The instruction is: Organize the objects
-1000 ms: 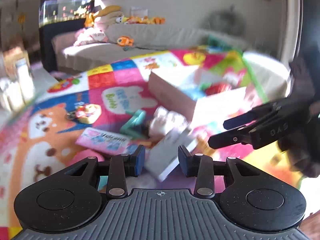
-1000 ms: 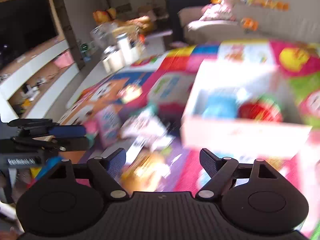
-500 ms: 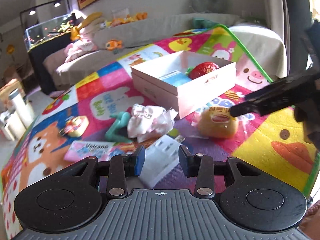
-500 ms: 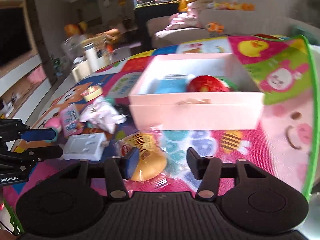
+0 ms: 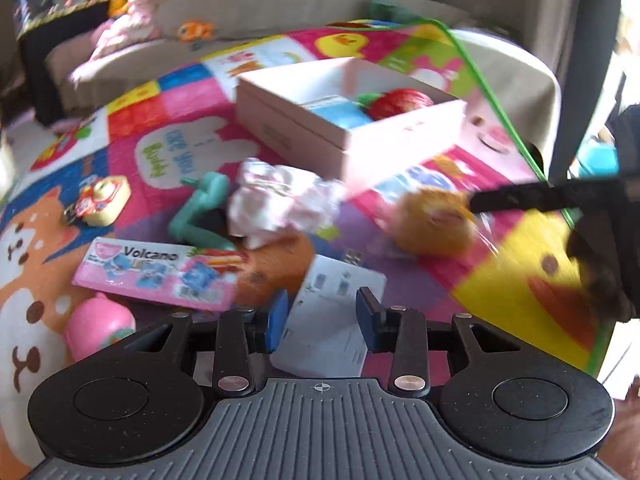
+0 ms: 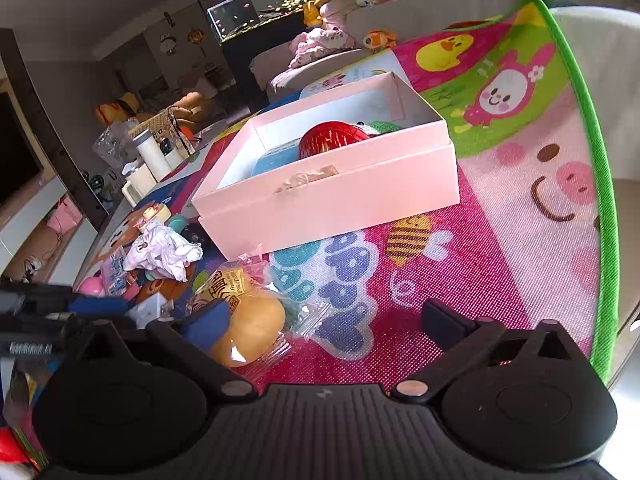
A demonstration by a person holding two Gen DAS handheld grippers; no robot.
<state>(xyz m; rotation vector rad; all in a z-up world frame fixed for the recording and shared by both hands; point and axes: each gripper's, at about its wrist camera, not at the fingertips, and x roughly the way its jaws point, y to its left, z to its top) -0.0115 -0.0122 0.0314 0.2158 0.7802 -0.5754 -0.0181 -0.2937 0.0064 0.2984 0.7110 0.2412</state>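
My left gripper point(image 5: 323, 315) hovers just above a flat white box point(image 5: 336, 300) on the play mat. Its blue pads stand a little apart and do not press on the box. In the right wrist view my right gripper point(image 6: 326, 318) is low over the mat, jaws opening wide. A wrapped yellow bun point(image 6: 250, 320) lies between them, close to the left fingertip point(image 6: 212, 318), not gripped. The left wrist view shows the bun point(image 5: 432, 220) under a black finger point(image 5: 532, 196) of the right gripper. An open pink box point(image 6: 328, 200) holds a red round thing point(image 6: 332, 136) and a blue item point(image 5: 336, 110).
On the mat point(image 6: 500, 260) lie a crumpled white cloth point(image 5: 276, 204), a teal toy point(image 5: 200, 208), a pink "Volcano" pack point(image 5: 160, 272), a pink round toy point(image 5: 96, 328) and a small yellow toy point(image 5: 100, 200). A sofa with plush toys point(image 5: 192, 28) runs behind.
My right gripper's jaws narrowed, then spread much wider, and it sank closer to the bun. My left gripper dropped nearer the white box, its gap unchanged.
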